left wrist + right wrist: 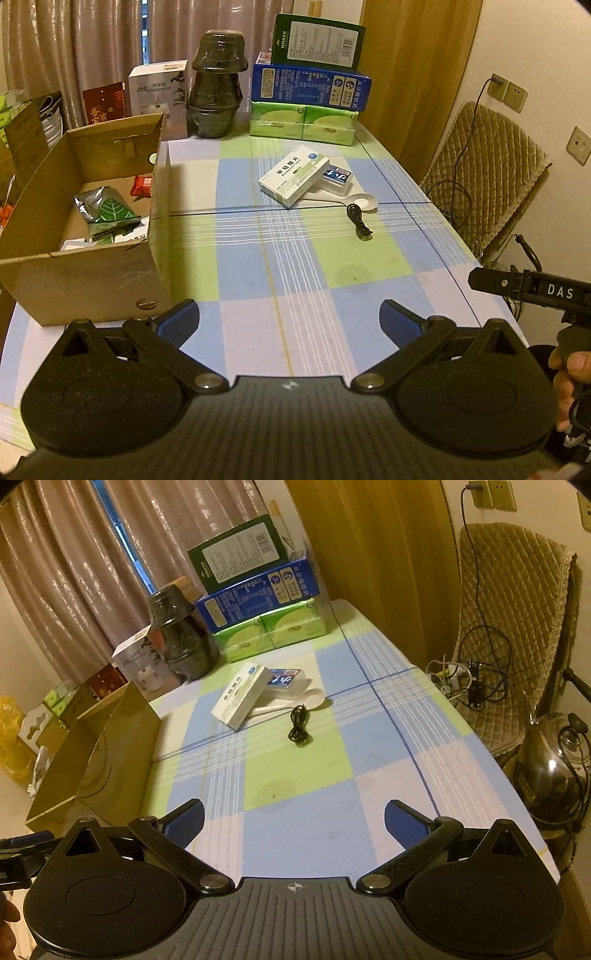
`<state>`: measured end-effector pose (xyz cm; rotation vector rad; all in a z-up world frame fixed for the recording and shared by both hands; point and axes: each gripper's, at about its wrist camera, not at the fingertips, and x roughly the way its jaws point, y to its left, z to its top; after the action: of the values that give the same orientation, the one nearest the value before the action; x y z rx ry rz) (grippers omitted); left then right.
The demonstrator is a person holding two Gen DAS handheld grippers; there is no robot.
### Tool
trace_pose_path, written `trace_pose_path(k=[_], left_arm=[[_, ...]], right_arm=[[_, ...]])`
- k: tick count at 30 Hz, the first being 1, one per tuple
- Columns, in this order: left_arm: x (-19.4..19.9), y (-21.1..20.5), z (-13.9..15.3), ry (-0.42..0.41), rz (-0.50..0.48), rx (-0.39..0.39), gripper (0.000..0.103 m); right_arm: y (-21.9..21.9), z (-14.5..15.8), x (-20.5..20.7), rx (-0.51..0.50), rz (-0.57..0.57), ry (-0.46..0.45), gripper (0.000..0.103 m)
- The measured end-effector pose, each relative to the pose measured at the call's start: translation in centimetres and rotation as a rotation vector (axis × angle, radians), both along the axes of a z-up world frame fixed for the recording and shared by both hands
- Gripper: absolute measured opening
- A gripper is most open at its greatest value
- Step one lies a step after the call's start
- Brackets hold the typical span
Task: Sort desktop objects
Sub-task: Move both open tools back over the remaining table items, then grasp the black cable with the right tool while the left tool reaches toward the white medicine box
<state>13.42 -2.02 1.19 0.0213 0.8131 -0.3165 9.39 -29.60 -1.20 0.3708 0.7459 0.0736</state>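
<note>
The table (314,266), under a checked blue, green and white cloth, carried the open cardboard box (92,266) at its left edge, and that box already held a foil packet with a leaf print (107,214) and a small red packet (142,185). Four loose things lay in a cluster near the table's middle, well apart from the box: a white medicine carton (293,174) leaning across a small clear case with a blue insert (337,178), a white spoon (360,202) just beside them, and a coiled black cable (358,220) nearest the camera.

The left gripper (290,317) stood wide open with nothing between its blue pads, low over the near edge of the cloth. The right gripper (294,819) was spread as wide as it goes, likewise empty.

The step in hand looked like a reach for the next item. The carton seemed the sensible first pick (it sat on top, so lifting it would free the case beneath). Closing across its narrow width would likely avoid dragging the spoon, and the cable would probably need a pinch on the bundled coil.
</note>
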Motion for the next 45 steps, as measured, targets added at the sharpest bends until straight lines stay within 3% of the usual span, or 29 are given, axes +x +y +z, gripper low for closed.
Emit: trace_pose_path(k=[10,18,24,28,38,45], left_arm=[[3.7,-0.6,-0.9,-0.005,-0.066,0.015,0.102],[9.6,-2.2,-2.0,-0.030,-0.161,0.112,0.102],[15.2,-3.7,-3.5,-0.051,-0.229,0.190,0.102],[18.7,-4.2,-4.6,-0.046,-0.234,0.199,0.102],[23.4,-5.4,-6.6,-0.033,-0.229,0.200,0.102],[25.1,-6.2,-7.8,-0.012,-0.236,0.188,0.102]], right_arm=[[-0.1,-1.0,2.8,-0.038,0.016,-0.004,0.101],[0.9,-2.8,8.3,-0.125,0.031,-0.048,0.099],[2.2,-5.5,13.0,-0.180,0.055,-0.061,0.077],[3.3,-7.4,16.0,-0.237,0.075,-0.071,0.065],[4.9,-12.2,22.4,-0.310,0.126,-0.037,0.044],[4.9,-13.4,23.4,-0.336,0.132,-0.017,0.035]])
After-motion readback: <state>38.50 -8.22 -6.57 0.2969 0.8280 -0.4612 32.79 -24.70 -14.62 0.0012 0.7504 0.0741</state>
